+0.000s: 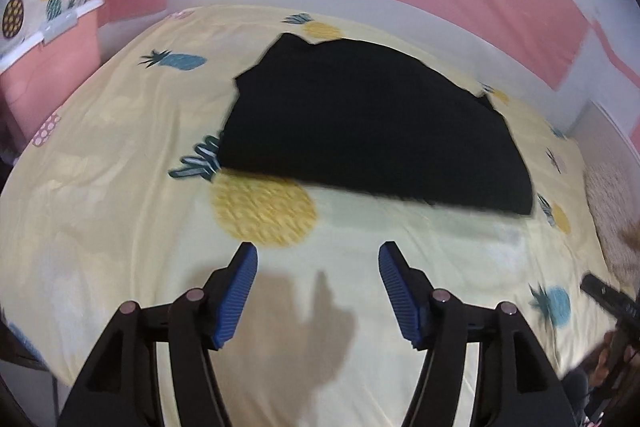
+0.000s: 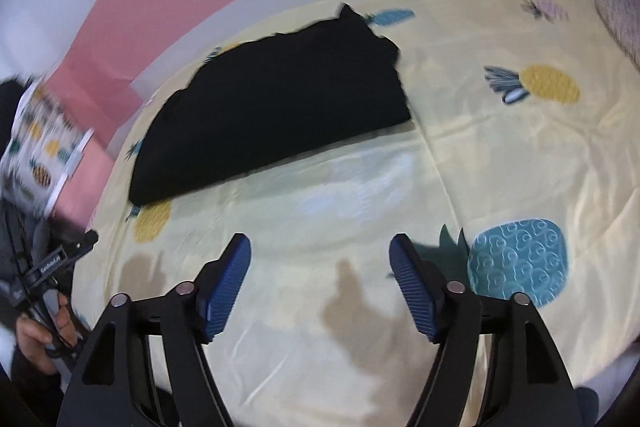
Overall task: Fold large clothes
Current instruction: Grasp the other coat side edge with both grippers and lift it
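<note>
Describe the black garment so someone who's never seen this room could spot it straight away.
Start at the bed, covered by a pale yellow sheet printed with pineapples. The black garment lies flat on it, beyond both open grippers. It is the only plain, dark thing on that bright patterned sheet.

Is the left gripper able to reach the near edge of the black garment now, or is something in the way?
Probably yes. The left gripper is open and empty, and only bare pineapple sheet lies between it and the black garment. Nothing stands in between.
</note>
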The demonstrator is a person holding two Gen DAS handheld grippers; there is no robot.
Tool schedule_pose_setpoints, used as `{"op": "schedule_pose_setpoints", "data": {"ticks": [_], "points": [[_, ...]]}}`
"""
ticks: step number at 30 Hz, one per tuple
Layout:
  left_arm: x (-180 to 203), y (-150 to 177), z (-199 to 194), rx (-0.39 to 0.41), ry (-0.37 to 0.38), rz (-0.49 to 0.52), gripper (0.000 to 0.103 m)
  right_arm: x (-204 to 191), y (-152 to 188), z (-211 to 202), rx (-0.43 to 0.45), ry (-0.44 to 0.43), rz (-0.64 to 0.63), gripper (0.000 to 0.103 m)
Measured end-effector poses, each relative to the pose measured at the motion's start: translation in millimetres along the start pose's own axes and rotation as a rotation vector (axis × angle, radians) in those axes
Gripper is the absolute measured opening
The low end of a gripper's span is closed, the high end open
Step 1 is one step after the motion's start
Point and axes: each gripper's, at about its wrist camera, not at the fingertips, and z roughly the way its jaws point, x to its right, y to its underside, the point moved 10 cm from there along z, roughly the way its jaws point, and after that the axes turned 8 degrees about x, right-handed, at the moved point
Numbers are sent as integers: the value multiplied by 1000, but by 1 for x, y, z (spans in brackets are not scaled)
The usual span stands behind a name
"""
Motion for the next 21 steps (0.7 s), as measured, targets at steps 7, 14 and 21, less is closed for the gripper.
{"op": "schedule_pose_setpoints", "data": {"ticks": [7, 14, 21], "points": [[-64, -33, 72, -13, 6, -231, 70, 47, -33, 74, -47, -29, 203, 75], [-100, -31, 134, -71, 69, -495, 78, 65, -53, 140, -91, -116, 394, 76], [-100, -36, 162, -33, 139, -630, 93, 69, -71, 168, -42, -213, 547, 82]]}}
